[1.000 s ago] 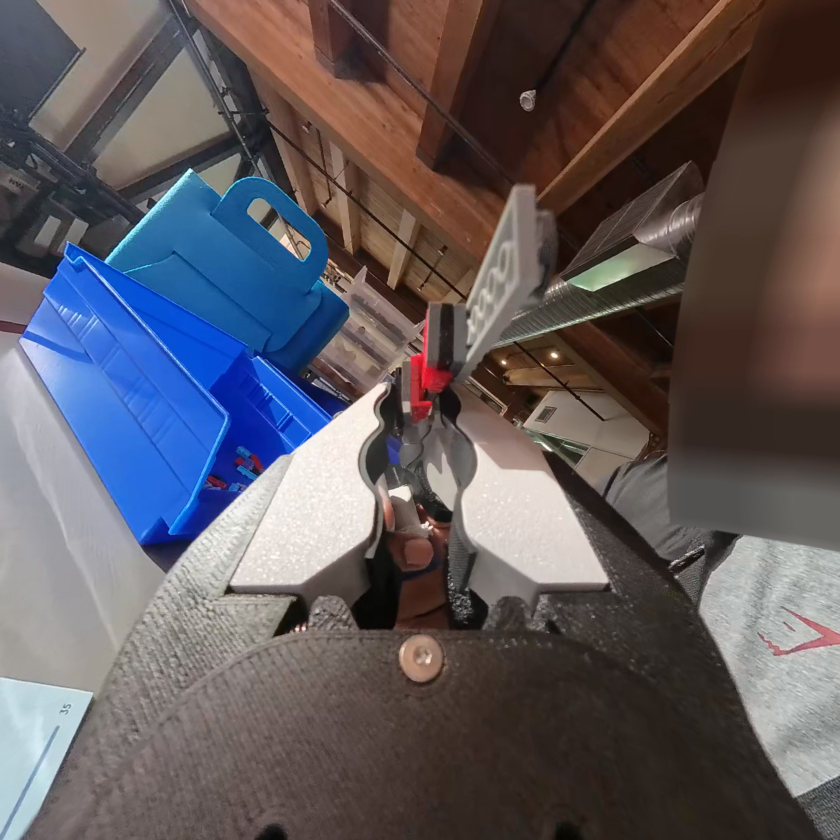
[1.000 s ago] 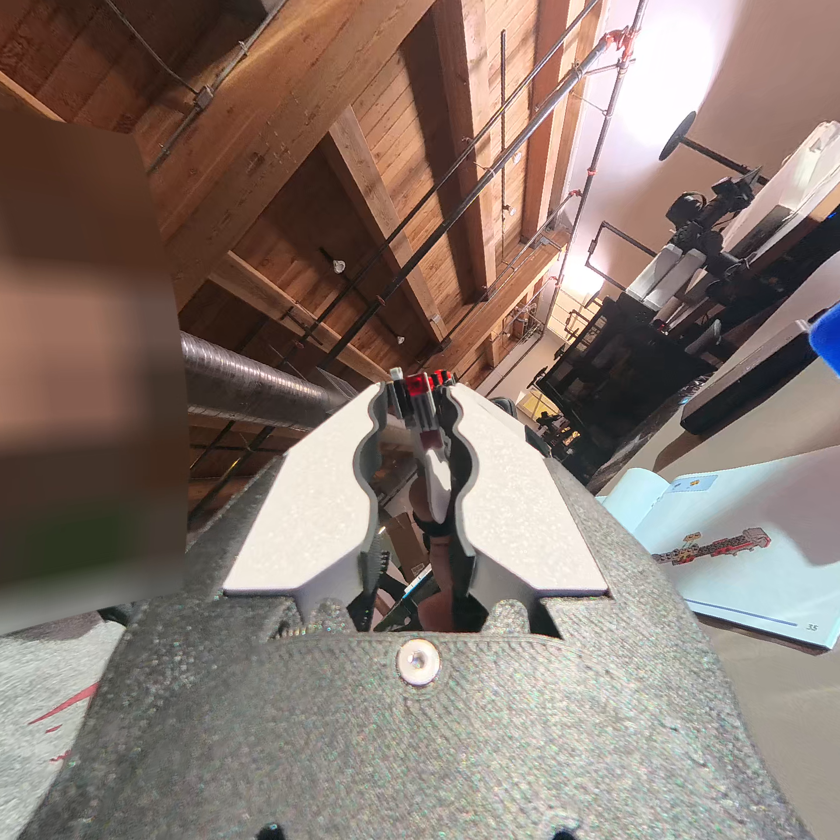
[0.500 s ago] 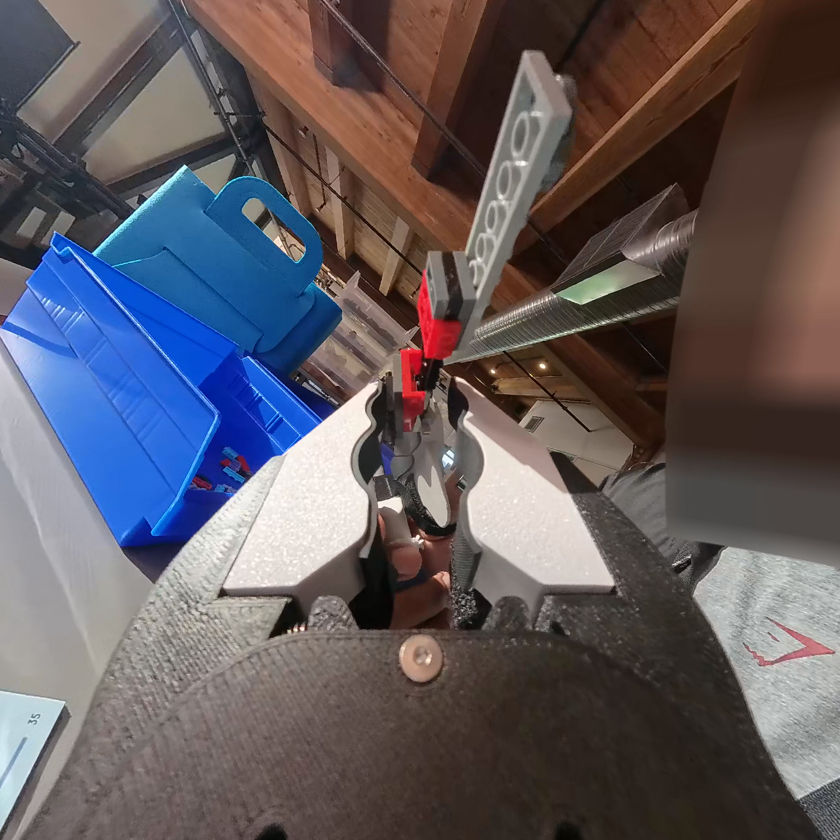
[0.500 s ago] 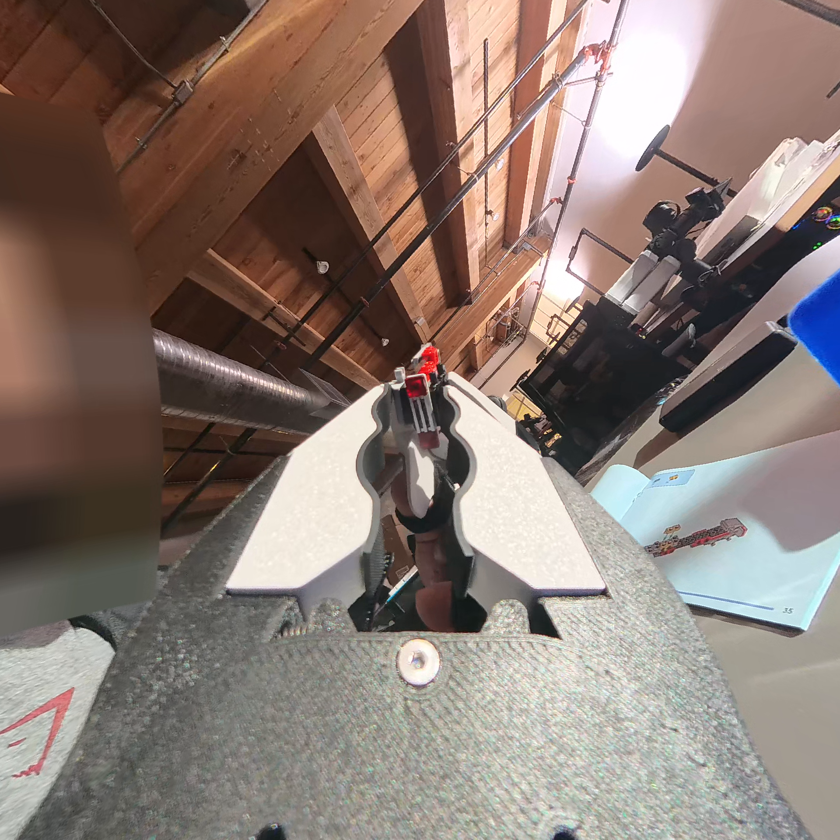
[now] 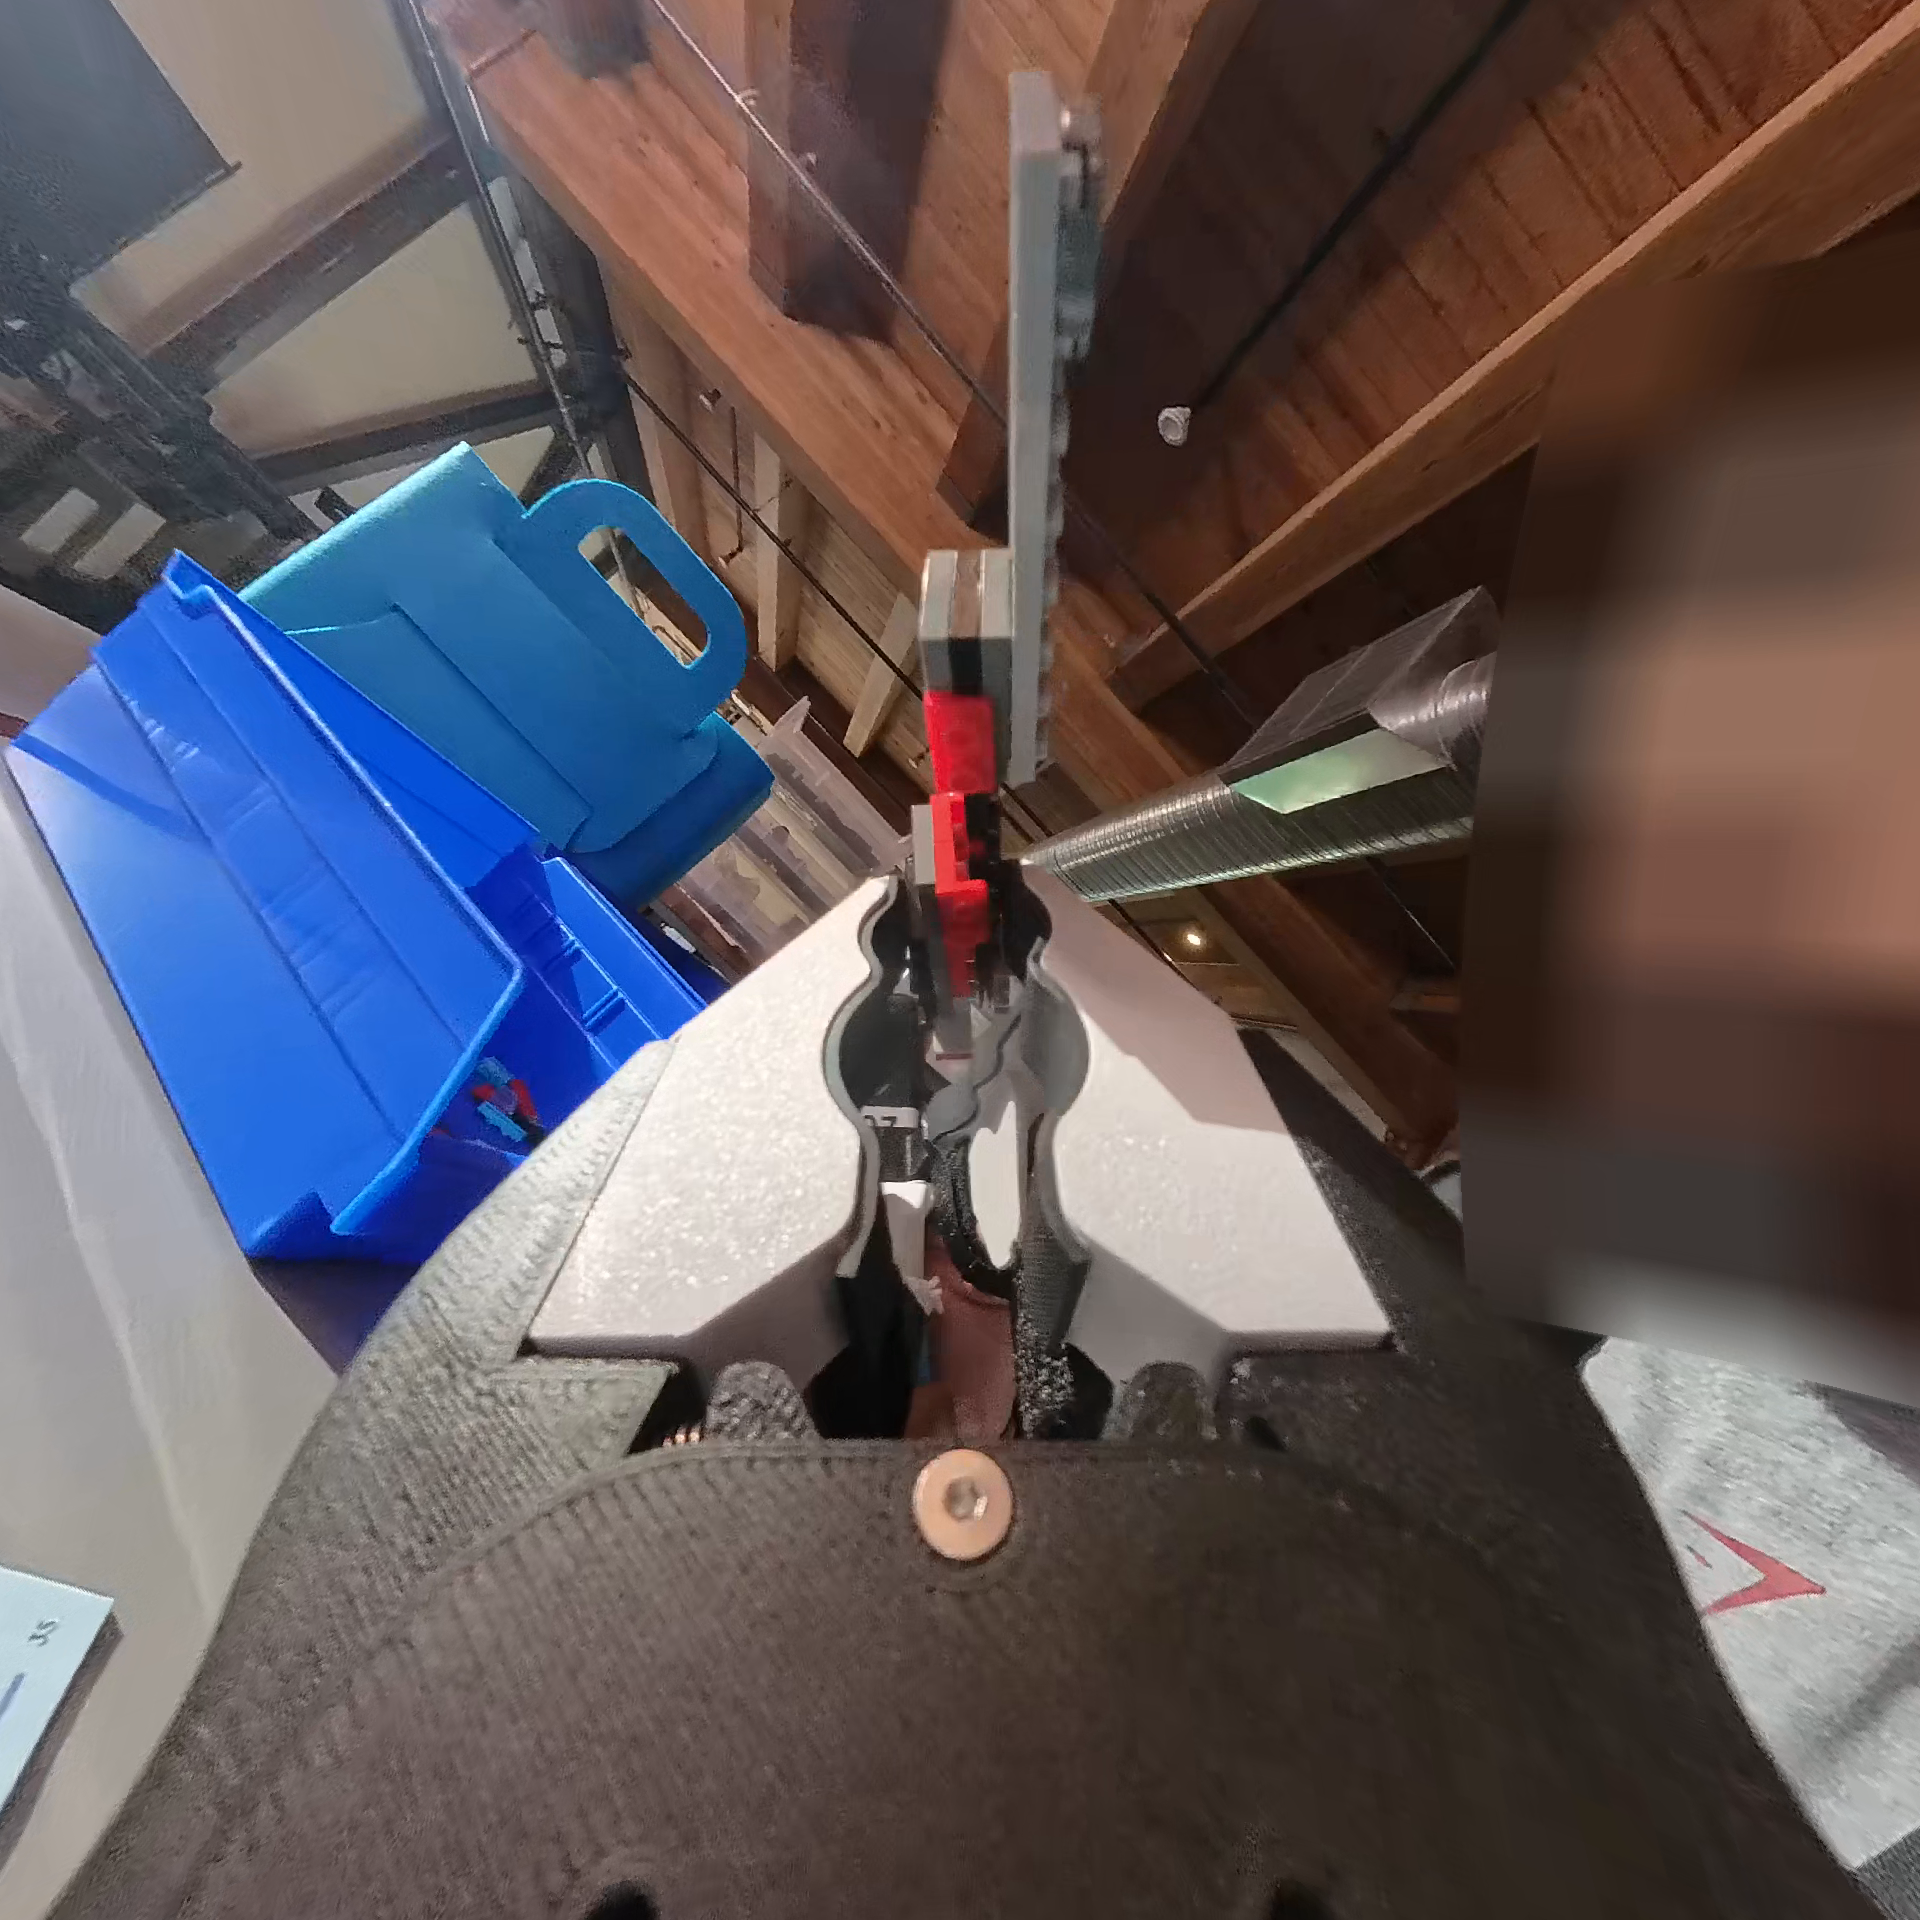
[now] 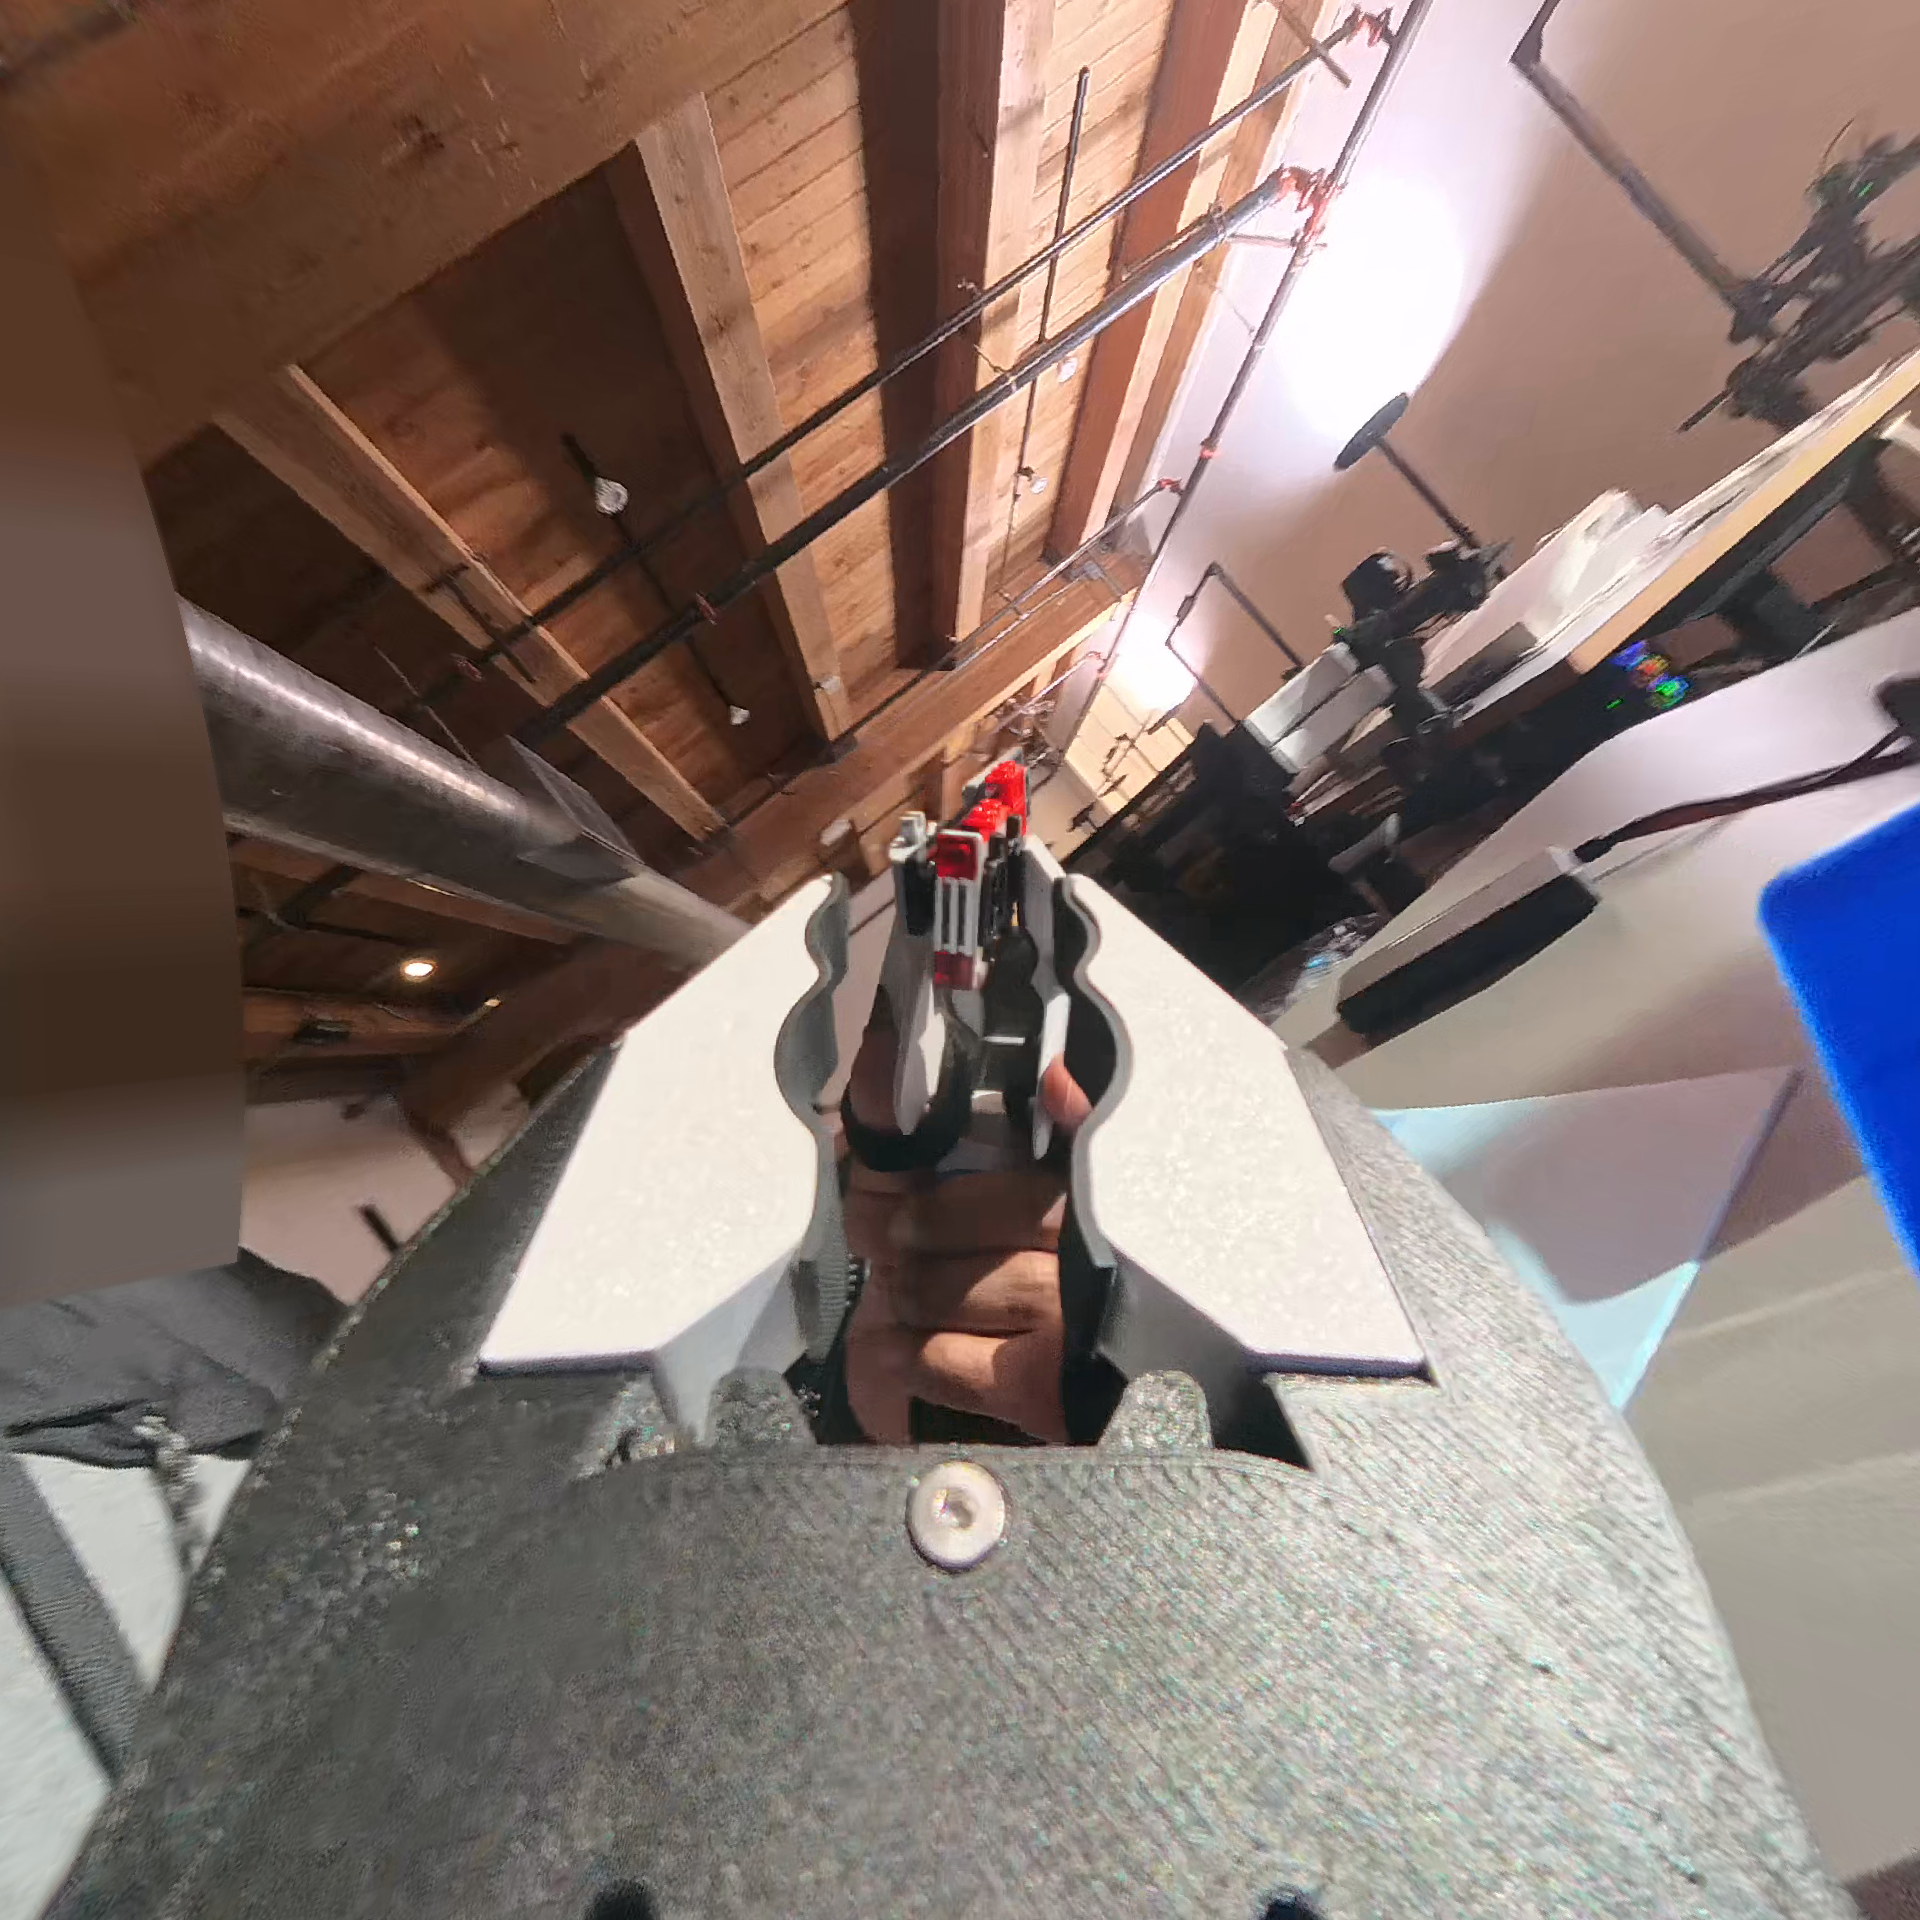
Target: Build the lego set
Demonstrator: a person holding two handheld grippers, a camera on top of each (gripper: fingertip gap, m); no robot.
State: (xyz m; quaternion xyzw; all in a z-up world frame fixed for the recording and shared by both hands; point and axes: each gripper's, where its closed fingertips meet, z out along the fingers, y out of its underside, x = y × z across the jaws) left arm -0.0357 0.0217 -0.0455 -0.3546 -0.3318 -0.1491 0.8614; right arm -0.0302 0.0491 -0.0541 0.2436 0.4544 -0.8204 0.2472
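Two claws meet on one lego model [image 5: 961, 831]; the left claw [image 5: 961, 935] is closed on its red base, grey plate [image 5: 1029, 416] rising toward 12 o'clock; the right claw [image 6: 961, 935] stands narrow around its end, contact unclear; light, stiff, fragile at the joints, best held low.

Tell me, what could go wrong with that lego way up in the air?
The long grey plate sticks far past the left tool, which pinches only the red end; a bump could snap it off. The right tool looks open around the lego, so it gives little support. Held high above the table, dropped pieces may scatter.
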